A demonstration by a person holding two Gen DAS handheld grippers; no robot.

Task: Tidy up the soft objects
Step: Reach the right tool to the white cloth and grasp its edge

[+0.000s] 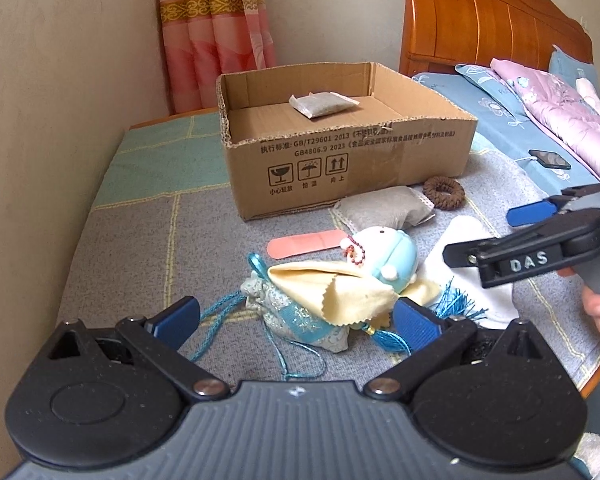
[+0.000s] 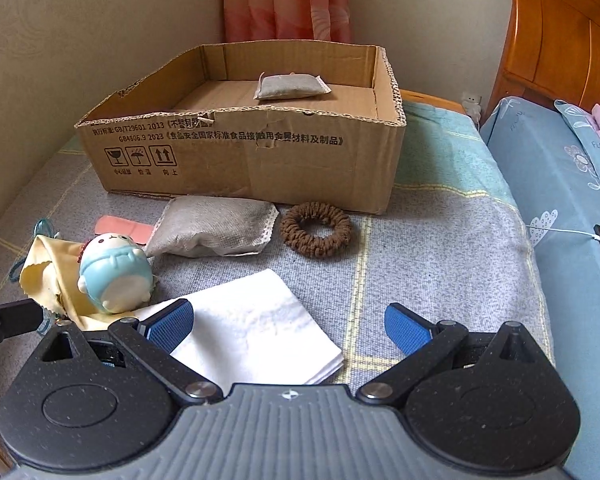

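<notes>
The right gripper (image 2: 288, 326) has its fingers spread wide over the folded white cloth (image 2: 256, 332), which lies near on the bed (image 2: 440, 248). The cloth appears light and limp; pinch its stacked right edge. The left gripper (image 1: 296, 322) is also wide, empty. The cardboard box (image 2: 240, 156) stands far; the cloth's near-left corner is hidden.

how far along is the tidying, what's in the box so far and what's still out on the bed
Done: one small grey sachet lies in the cardboard box. In hand: nothing; the left gripper and right gripper are both open and empty. Left on the blanket: larger grey pouch, brown scrunchie, white folded cloth, blue plush toy, yellow cloth, tasselled blue sachet, pink strip.
</notes>
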